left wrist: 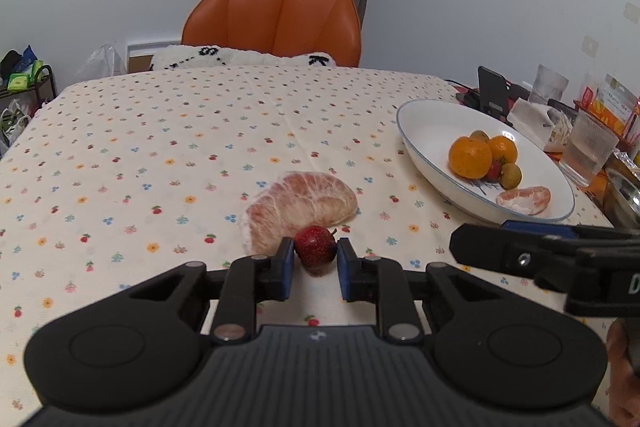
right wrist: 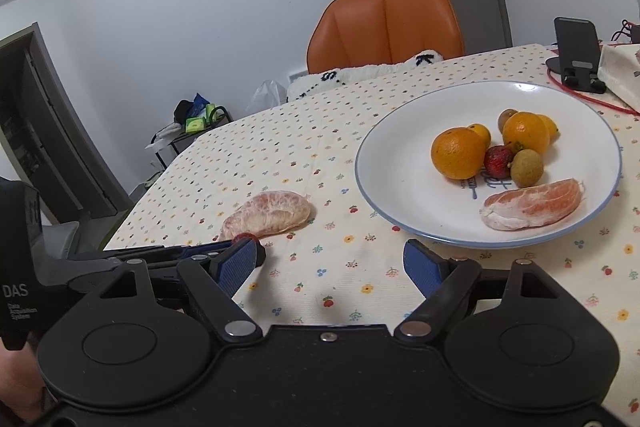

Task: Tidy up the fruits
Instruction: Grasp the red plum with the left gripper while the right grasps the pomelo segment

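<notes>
My left gripper (left wrist: pixel 316 261) is shut on a red strawberry (left wrist: pixel 315 249), just above the flowered tablecloth (left wrist: pixel 160 155). Right behind it lies a peeled pomelo segment (left wrist: pixel 300 207). In the right wrist view that segment (right wrist: pixel 268 213) lies left of centre, with the strawberry (right wrist: pixel 245 238) peeking out in front of it. The white plate (right wrist: pixel 400 155) holds oranges (right wrist: pixel 458 153), a strawberry, small brown fruits and another pomelo segment (right wrist: pixel 532 205). My right gripper (right wrist: pixel 332 263) stands open and empty near the plate's front rim. From the left wrist it appears side-on at the right (left wrist: pixel 480 241).
An orange chair (left wrist: pixel 276 23) stands at the table's far side. The table's right edge is crowded with a ribbed glass (left wrist: pixel 588 151), a phone stand (right wrist: pixel 578 55), tissues, packets and a metal bowl. Bare tablecloth stretches to the left and far side of the pomelo segment.
</notes>
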Demonstrator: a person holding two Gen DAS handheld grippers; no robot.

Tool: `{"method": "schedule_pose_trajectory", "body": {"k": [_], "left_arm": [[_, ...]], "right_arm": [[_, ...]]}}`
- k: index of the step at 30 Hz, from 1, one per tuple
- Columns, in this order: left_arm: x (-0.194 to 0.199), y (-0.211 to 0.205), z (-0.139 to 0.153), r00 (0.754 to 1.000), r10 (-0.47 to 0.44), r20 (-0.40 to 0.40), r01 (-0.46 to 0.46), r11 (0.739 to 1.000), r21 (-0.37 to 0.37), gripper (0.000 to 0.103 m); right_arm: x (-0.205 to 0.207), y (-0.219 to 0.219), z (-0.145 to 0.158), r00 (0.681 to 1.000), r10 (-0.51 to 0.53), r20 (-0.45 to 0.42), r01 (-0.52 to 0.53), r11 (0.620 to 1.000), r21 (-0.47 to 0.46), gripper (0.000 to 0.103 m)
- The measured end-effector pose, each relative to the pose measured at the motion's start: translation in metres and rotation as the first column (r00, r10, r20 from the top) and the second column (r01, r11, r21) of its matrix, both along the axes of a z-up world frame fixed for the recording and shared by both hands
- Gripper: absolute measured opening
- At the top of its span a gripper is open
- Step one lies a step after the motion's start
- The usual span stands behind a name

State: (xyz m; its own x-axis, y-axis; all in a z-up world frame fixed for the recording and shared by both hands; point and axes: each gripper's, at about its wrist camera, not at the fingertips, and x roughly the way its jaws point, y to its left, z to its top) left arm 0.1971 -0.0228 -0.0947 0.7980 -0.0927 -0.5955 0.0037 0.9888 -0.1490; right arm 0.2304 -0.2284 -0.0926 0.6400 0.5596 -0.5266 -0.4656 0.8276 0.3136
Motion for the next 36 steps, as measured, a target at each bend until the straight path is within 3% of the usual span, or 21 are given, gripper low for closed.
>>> {"method": "schedule_pose_trajectory", "body": {"k": [17,24,36], "left_arm": [[-0.016,0.041,0.014,0.996,0.091,0.025,-0.09,0.996,-0.02,0.021],[-0.018,0.058,0.015,0.991,0.135,0.024,-0.134,0.991,-0.025,0.021],[-0.018,0.074,0.012,0.986,0.167,0.023,-0.166,0.986,-0.031,0.021]], "right_arm": [[0.011,0.043,0.003,0.997,0.074,0.029,-0.073,0.997,-0.033,0.085],[0.017,0.063,-0.001,0.994,0.099,0.048,-0.094,0.992,-0.089,0.103],[0.024,0.088,-0.006,0.985,0.161,0.063,-0.147,0.972,-0.185,0.103]]}}
